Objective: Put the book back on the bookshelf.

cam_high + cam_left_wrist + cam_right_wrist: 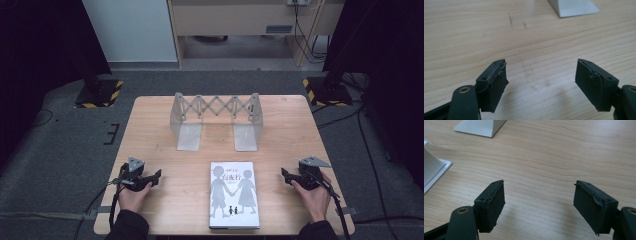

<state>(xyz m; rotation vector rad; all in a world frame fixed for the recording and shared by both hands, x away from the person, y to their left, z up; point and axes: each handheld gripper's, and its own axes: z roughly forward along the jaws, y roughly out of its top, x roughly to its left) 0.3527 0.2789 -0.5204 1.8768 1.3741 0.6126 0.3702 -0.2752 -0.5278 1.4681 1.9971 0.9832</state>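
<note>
Book (pixel 233 195) lies flat near the tabletop (pixel 150 125) edge, looks stiff, fairly heavy; grab its long sides. Left claw (pixel 156 176) and right claw (pixel 284 173) both wide open, empty

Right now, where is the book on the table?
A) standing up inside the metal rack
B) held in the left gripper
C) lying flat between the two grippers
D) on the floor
C: the book lies flat on the table, cover up, with the left gripper open at one side and the right gripper open at the other; the metal rack behind it holds nothing.
</note>
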